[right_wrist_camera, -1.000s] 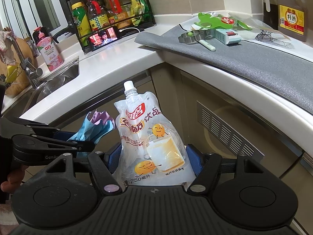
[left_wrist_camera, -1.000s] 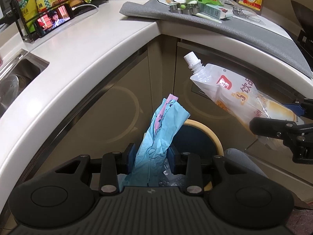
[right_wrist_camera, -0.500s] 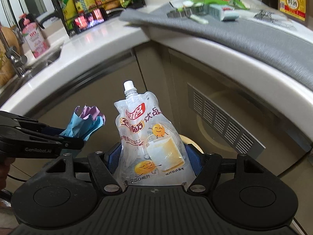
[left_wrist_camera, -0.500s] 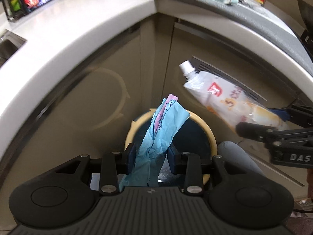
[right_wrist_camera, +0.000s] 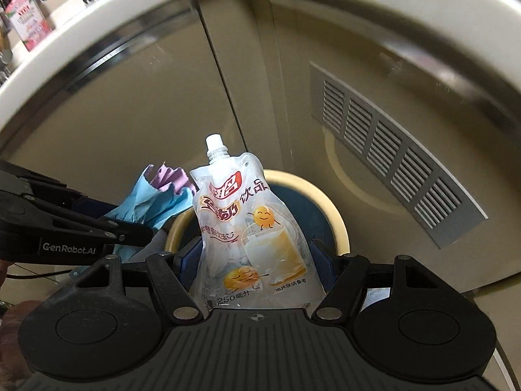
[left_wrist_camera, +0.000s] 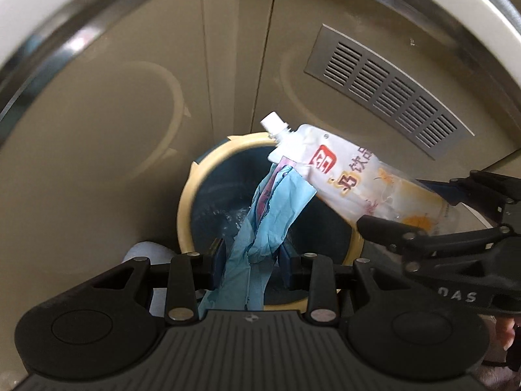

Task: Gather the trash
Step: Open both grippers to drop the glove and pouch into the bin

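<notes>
My left gripper is shut on a crumpled blue wrapper with a purple strip, held over the open mouth of a round blue bin with a cream rim. My right gripper is shut on a white spouted drink pouch with orange print, held just above the same bin's rim. The pouch also shows in the left wrist view, slanting in from the right, its spout beside the wrapper's tip. The wrapper shows in the right wrist view, left of the pouch.
Beige cabinet doors stand right behind the bin, under a curved white counter edge. A grey vent grille sits on the right door. A pink soap bottle stands on the counter. Clear plastic lies inside the bin.
Both grippers have dropped from counter height down towards the bin, still holding their items. The counter top has gone out of the left wrist view and the bin now fills the middle.
</notes>
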`<state>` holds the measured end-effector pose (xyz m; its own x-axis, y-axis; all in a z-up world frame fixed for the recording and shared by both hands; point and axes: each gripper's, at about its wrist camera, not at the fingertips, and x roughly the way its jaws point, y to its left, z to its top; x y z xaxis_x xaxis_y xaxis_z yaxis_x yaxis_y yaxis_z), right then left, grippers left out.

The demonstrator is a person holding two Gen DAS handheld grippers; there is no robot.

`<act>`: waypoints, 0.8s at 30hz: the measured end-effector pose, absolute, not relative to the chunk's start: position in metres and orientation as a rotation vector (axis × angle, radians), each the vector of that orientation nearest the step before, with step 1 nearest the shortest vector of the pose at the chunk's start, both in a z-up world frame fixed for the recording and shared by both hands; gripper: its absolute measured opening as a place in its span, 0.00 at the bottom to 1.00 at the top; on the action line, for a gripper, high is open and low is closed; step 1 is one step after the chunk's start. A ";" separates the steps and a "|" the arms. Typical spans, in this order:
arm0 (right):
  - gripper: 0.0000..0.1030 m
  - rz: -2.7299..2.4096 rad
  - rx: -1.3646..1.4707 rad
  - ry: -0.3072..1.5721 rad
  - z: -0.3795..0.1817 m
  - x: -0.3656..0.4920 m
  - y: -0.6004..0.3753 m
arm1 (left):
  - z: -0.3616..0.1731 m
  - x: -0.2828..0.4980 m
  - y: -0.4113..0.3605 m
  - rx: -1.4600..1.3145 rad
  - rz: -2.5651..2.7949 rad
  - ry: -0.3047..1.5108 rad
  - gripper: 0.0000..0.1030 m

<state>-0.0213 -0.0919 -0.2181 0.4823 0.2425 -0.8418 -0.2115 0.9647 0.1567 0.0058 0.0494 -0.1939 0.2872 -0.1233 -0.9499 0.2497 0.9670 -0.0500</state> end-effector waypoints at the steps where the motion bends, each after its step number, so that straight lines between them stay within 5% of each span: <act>1: 0.70 0.272 0.028 1.040 -0.222 -0.019 -0.092 | -0.198 0.009 0.047 0.120 -0.249 1.262 0.37; 24: 0.70 0.198 -0.007 1.203 -0.265 0.021 -0.084 | -0.274 0.052 0.029 0.112 -0.202 1.450 0.40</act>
<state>0.0209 -0.0844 -0.2647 0.3448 0.1491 -0.9268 -0.1564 0.9826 0.0999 0.0522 0.0293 -0.2740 0.1076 -0.0694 -0.9918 0.2044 0.9778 -0.0463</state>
